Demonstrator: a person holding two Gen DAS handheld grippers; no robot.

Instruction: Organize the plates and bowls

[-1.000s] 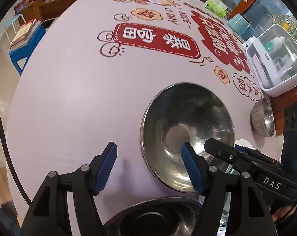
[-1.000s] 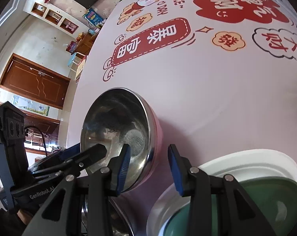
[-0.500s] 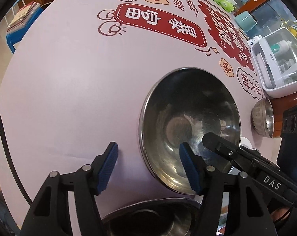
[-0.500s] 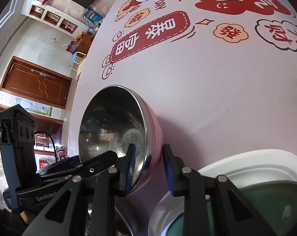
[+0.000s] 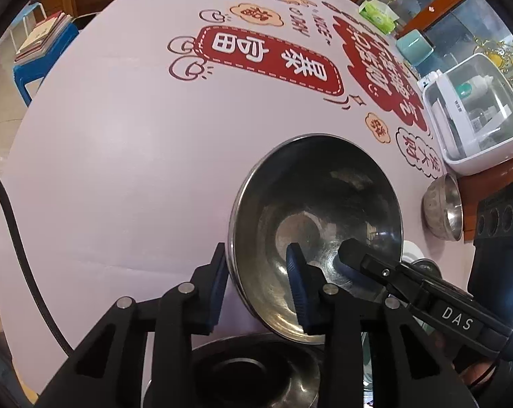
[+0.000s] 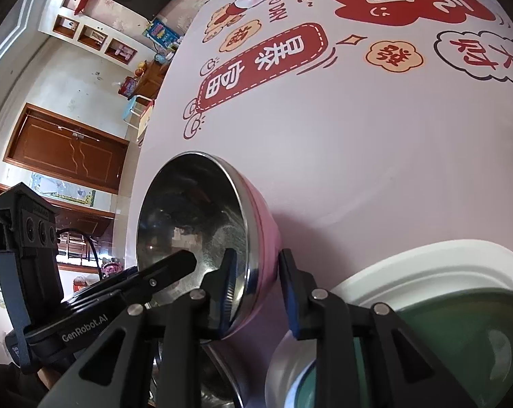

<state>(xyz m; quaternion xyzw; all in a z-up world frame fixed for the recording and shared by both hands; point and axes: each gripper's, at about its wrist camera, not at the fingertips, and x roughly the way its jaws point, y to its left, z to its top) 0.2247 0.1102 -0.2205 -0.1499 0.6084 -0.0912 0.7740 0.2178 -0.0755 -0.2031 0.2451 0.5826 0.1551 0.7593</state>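
Observation:
A steel bowl (image 5: 324, 204) with a pink outer wall (image 6: 263, 224) sits on the pink printed tablecloth (image 5: 120, 136). My left gripper (image 5: 256, 250) straddles its near left rim, one blue pad outside and one inside. The jaws are closing, and a gap shows at the inner pad. My right gripper (image 6: 256, 255) straddles the opposite rim and is shut on the wall. Each view shows the other gripper's black finger reaching into the bowl.
Another steel bowl (image 5: 256, 374) lies just below the grippers. A white plate (image 6: 426, 265) holding a green bowl (image 6: 460, 357) sits at the near right. A small steel bowl (image 5: 443, 210) and a white lidded box (image 5: 474, 115) stand by the table's right edge.
The left jaws have narrowed from wide apart to close around the bowl's rim. The right jaws have closed onto the bowl's wall. Neither hand has shifted much.

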